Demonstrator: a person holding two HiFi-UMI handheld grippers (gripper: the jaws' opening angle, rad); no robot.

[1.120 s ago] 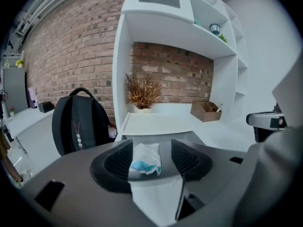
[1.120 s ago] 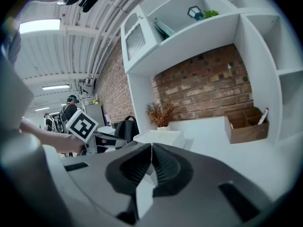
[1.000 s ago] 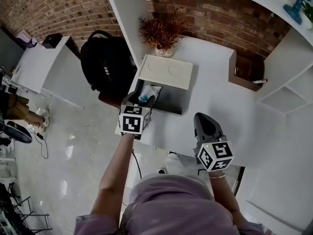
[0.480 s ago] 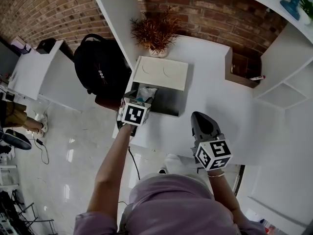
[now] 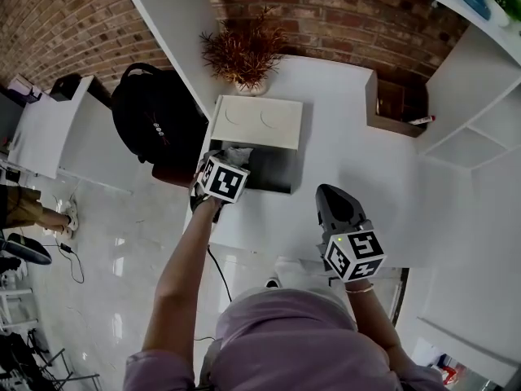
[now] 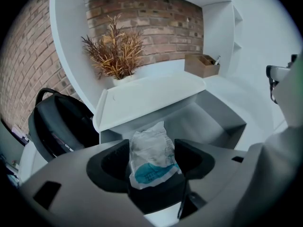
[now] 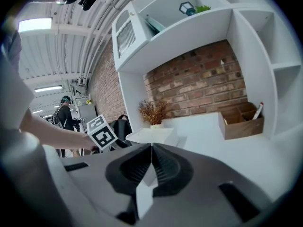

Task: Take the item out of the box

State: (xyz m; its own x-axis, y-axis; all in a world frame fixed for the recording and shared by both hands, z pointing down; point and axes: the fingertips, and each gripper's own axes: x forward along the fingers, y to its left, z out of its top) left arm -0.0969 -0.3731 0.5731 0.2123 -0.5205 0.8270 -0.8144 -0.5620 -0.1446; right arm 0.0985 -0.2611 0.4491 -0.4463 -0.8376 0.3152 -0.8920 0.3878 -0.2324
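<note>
A white box (image 5: 275, 172) stands on the white desk with its lid (image 5: 257, 121) folded back. Its grey inside shows in the left gripper view (image 6: 204, 122). A crumpled clear packet with blue print (image 6: 151, 155) stands at the box's left end, also visible in the head view (image 5: 238, 153). My left gripper (image 6: 152, 151) reaches in at that corner (image 5: 229, 160). Its jaws are opening with the packet between them, and the pads sit at its edges without squeezing it. My right gripper (image 5: 331, 199) hovers over the desk's front edge, jaws shut and empty (image 7: 151, 149).
A dried plant in a pot (image 5: 243, 52) stands behind the box. A wooden organiser with a pen (image 5: 396, 104) sits at the back right. A black backpack (image 5: 154, 125) rests left of the desk. White shelving rises on both sides, and a person stands far off (image 7: 64, 112).
My left gripper has pushed forward to the box's left corner and its jaws now straddle the packet. The right gripper has stayed where it was.
</note>
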